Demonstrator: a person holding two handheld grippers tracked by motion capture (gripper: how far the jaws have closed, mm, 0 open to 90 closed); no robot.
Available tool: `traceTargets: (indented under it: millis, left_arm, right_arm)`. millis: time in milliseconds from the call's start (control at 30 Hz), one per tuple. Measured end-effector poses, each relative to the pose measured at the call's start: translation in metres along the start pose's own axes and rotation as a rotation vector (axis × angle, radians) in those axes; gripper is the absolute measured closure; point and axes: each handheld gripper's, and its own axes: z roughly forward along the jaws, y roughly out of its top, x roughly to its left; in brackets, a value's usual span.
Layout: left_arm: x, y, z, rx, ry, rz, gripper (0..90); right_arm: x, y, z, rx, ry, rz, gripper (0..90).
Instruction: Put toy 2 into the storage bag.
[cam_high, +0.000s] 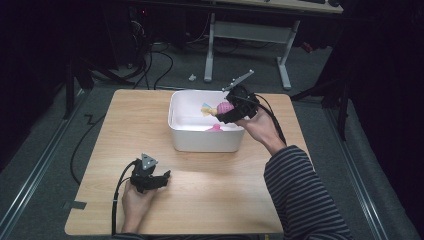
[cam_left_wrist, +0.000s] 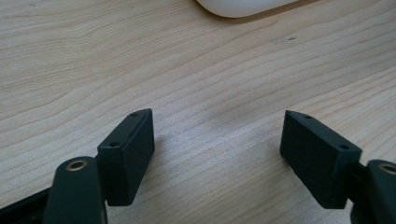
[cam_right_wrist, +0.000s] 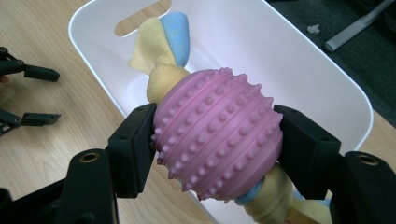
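1. right gripper (cam_right_wrist: 217, 144) pinching the pink knobbly ball (cam_right_wrist: 218, 135) of a rope toy, one jaw pressing each side at the widest part; probably chosen because the ball gives a firm bulge to squeeze, while the soft cloth ends would slip.
2. holding the toy above the open white tub (cam_high: 176, 117), over its right half, clear of the tub floor; seen likewise in the high view, toy (cam_high: 223, 108) hanging at the right gripper (cam_high: 227, 114) just inside the far right part of the rim.
3. looking like a carry over the tub, either dropping in or lifting out; cannot tell which from this moment alone.
4. something small and pink (cam_high: 215, 128) lying on the tub floor near the front wall; too small to identify.
5. long axis of the toy running through the ball from knot to knot: yellow and blue cloth end (cam_right_wrist: 161, 42) pointing away toward the tub's handle slot, the other yellow end (cam_right_wrist: 275, 200) trailing back under the right jaw. axis crossing the jaw line roughly square, tilting rather than hanging straight down.
6. left gripper (cam_left_wrist: 217, 149) resting spread and empty over bare wooden table (cam_left_wrist: 187, 70), well apart from the tub; appearing parked, keeping out of the way.
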Motion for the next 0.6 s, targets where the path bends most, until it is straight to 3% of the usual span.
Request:
traceTargets:
  millis: [600]
  left_arm:
    - [0.000, 0.000, 0.000, -0.001, 0.000, -0.002, 26.6]
  right_arm:
    - [-0.012, -0.006, 0.041, 0.064, 0.029, 0.058, 33.9]
